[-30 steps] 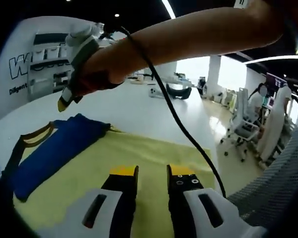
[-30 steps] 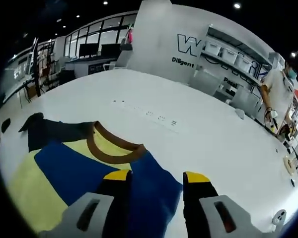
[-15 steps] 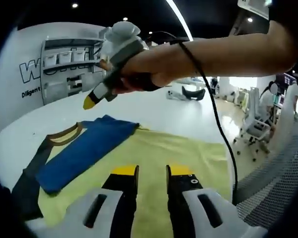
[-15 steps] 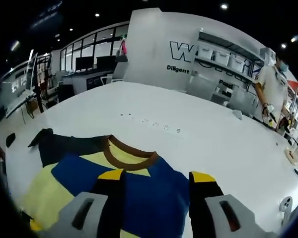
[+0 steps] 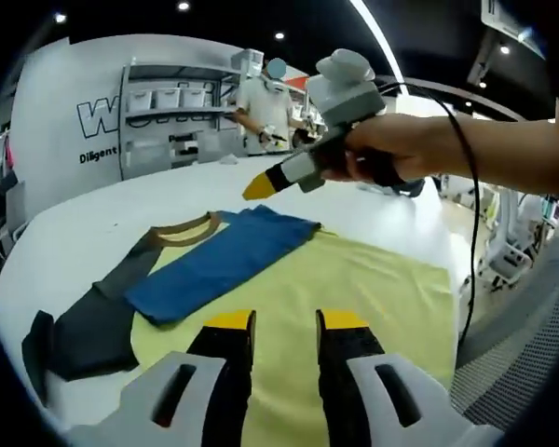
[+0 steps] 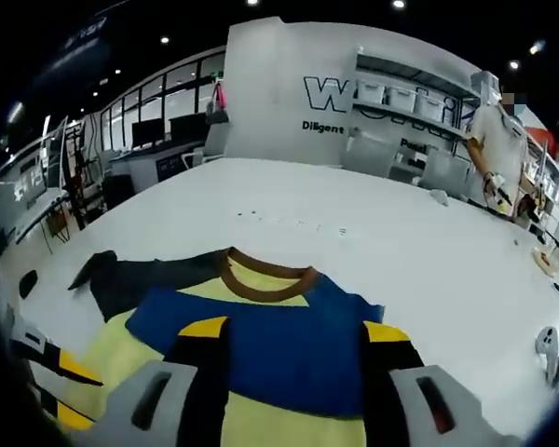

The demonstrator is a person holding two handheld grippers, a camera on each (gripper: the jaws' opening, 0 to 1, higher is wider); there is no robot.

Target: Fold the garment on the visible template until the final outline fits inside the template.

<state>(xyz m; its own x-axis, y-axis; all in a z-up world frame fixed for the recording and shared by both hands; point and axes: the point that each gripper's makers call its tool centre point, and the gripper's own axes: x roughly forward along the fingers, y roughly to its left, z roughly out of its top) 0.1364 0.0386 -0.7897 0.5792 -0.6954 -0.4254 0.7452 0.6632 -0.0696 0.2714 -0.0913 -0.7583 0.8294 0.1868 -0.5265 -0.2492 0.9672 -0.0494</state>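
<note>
Garment lies on my bench with its blue sleeve folded across at twelve o'clock, dark sleeve unfolded, both grippers' fingers released, empty.

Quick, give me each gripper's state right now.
Left gripper: open, holding nothing, above the garment.
Right gripper: open, holding nothing.

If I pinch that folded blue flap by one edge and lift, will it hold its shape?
Probably not. The blue flap lies limp and flat on the yellow body, so it should droop and unfold. The dark sleeve rumples on the table, which suggests thin, light cloth that would likely drag and bunch if pushed.
</note>
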